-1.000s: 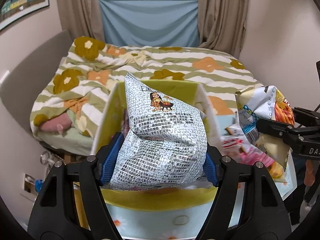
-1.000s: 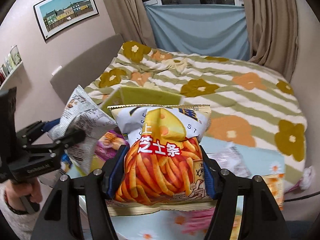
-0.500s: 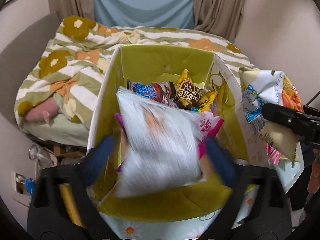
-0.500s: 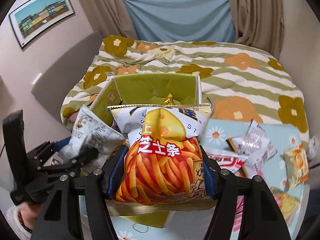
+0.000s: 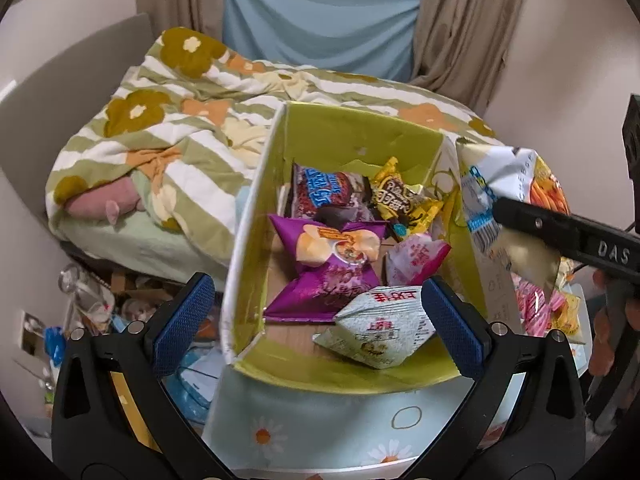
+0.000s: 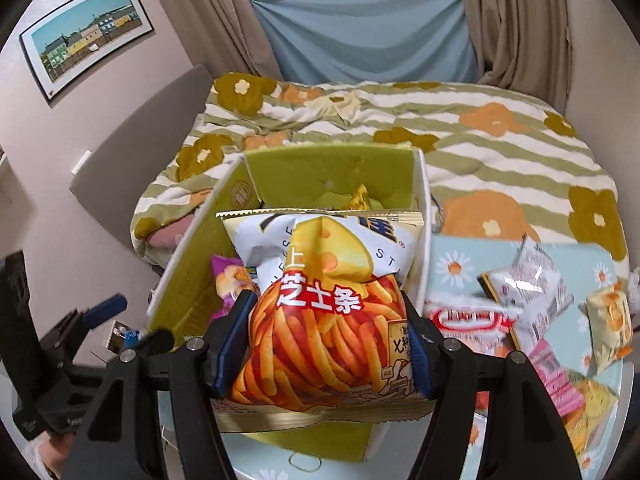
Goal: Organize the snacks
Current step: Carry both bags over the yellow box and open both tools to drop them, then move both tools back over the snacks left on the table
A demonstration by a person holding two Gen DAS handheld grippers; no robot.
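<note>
A green-lined cardboard box (image 5: pixel 256 216) stands open on the flowered table and holds several snack bags. A white-green snack bag (image 5: pixel 380 326) lies loose in its near corner, beside a purple bag (image 5: pixel 328 264). My left gripper (image 5: pixel 316 326) is open and empty just above the box's near edge. My right gripper (image 6: pixel 330 344) is shut on a cheese-stick snack bag (image 6: pixel 332 304) and holds it over the box (image 6: pixel 192 264). That bag also shows at the right in the left wrist view (image 5: pixel 512 200).
Several loose snack packets (image 6: pixel 528 296) lie on the table to the right of the box. A bed with a flowered striped quilt (image 6: pixel 480 140) lies behind. Clutter (image 5: pixel 92 304) sits on the floor left of the table.
My left gripper opened and let go of the white-green bag, which dropped into the box. My right gripper moved with the cheese-stick bag over the box.
</note>
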